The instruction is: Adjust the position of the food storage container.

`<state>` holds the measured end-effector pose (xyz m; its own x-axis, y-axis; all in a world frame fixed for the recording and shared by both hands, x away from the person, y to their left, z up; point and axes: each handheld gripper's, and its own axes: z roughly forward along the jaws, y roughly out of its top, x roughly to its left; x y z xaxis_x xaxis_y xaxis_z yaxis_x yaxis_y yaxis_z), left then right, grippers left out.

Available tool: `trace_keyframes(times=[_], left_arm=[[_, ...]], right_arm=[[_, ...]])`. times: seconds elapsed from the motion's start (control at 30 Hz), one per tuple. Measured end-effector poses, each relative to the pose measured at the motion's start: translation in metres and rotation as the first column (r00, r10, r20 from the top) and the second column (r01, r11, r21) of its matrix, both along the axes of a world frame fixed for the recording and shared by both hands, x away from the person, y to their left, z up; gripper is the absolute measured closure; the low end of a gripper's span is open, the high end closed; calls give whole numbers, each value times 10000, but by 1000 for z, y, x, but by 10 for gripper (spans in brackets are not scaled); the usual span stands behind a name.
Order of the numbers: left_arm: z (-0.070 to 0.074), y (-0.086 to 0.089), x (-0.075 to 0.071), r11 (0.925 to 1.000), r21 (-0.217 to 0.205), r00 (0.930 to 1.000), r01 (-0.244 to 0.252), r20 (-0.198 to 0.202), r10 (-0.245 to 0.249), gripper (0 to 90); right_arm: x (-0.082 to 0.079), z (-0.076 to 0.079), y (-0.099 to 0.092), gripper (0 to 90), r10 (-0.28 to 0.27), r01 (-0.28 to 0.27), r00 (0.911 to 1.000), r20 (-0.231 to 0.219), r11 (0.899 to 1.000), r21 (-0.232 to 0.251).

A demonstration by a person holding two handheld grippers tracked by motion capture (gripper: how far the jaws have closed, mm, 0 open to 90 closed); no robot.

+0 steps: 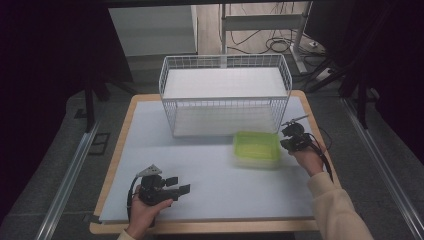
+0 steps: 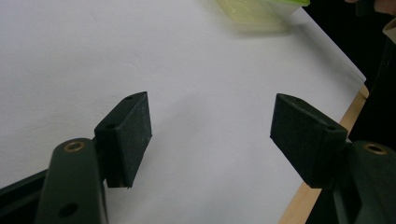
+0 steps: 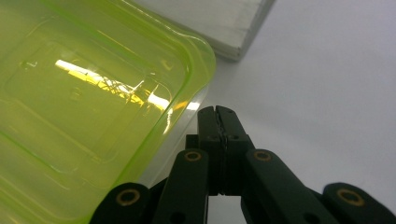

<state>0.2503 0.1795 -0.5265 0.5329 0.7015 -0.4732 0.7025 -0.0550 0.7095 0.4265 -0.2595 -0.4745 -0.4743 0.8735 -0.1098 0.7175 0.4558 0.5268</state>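
The left gripper (image 1: 183, 184) rests released on the bench (image 1: 210, 195), nothing between its jaws. The green lidded box (image 1: 257, 148), slightly blurred, lies before the wire basket (image 1: 225, 95). The right gripper (image 3: 217, 115), clenched empty, sits just beside it.

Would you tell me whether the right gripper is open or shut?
Shut: the right gripper has its jaws pressed together with nothing between them, beside the green container.

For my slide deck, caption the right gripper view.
Shut right gripper beside the green box on the table.
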Motion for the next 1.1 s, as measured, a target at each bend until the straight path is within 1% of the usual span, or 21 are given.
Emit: trace_keyframes(times=[0.03, 0.07, 0.13, 0.2, 0.3, 0.53, 0.7, 0.8, 0.93, 1.1], left_arm=[[0, 0, 0, 10000, 2, 10000, -8, 7, 8, 291], [0, 0, 0, 10000, 2, 10000, -2, -1, 2, 291], [0, 0, 0, 10000, 10, 10000, -2, -5, 2, 291], [0, 0, 0, 10000, 12, 10000, -4, -5, 4, 291], [0, 0, 0, 10000, 31, 10000, 12, -2, -12, 291], [0, 0, 0, 10000, 22, 10000, 4, -12, -4, 291], [0, 1, 0, 10000, 8, 10000, 1, -29, -1, 291], [0, 1, 0, 10000, -4, 10000, -17, -22, 17, 291], [0, 2, 1, 10000, 14, 10000, -26, -17, 26, 291], [-1, 1, 1, 10000, 17, 10000, -25, -37, 25, 291]], right_arm=[[2, 0, 3, 899, 65, -65, 10000, 11, 10000, -20], [3, -1, 6, 899, 100, -100, 9999, 12, 9999, 108], [4, -2, 10, 899, 208, -208, 9998, 7, 9996, 190], [3, -4, 15, 899, 369, -370, 9993, 44, 9992, 142], [1, -5, 24, 899, 552, -553, 9985, 46, 9980, 318], [-2, -7, 47, 899, 933, -932, 9956, -1, 9944, 496], [-3, -8, 65, 899, 1215, -1208, 9926, -68, 9905, 657], [-5, -9, 74, 899, 1442, -1436, 9895, -51, 9876, 635], [-6, -11, 80, 899, 1545, -1535, 9879, -112, 9861, 642], [-7, -11, 82, 899, 1574, -1565, 9875, -93, 9857, 631]])
